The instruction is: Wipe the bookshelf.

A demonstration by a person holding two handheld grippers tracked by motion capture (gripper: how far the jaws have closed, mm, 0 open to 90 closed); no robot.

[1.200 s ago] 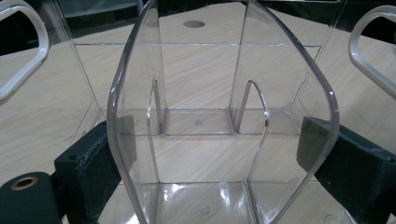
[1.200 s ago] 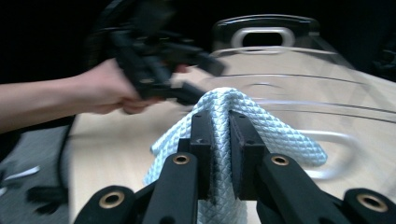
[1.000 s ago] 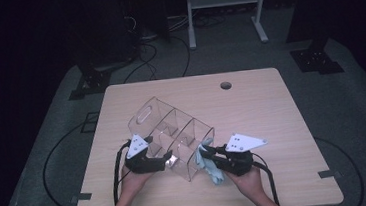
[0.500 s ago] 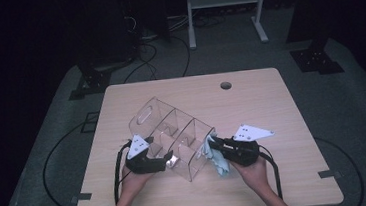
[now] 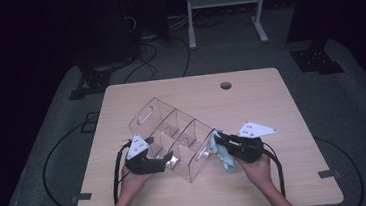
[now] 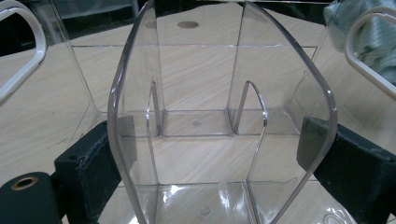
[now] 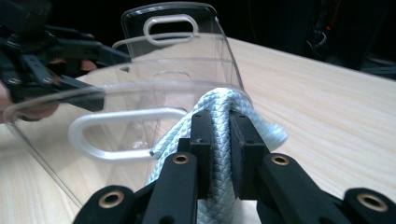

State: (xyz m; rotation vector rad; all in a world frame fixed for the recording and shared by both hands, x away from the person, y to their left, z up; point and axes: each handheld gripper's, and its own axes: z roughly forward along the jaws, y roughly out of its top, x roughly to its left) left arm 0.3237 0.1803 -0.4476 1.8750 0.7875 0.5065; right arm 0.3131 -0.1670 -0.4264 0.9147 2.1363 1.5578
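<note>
Left gripper [image 5: 168, 159] clamps the organizer [image 5: 173, 134]; right gripper [image 7: 219, 135] pinches the rope [image 7: 219, 112] beside its end wall, risking snagging there.

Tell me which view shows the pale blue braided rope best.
The right gripper view: the pale blue braided rope sits close, weave sharp, clamped between black jaws. The high view shows a small pale bundle; the left gripper view, a blurred corner patch.

Pale blue rope [image 7: 224, 116] is running off right gripper view's bottom edge, its ends hidden behind the jaws. Clear organizer [image 6: 219, 116] is getting cut off at left gripper view's bottom & sides.
</note>
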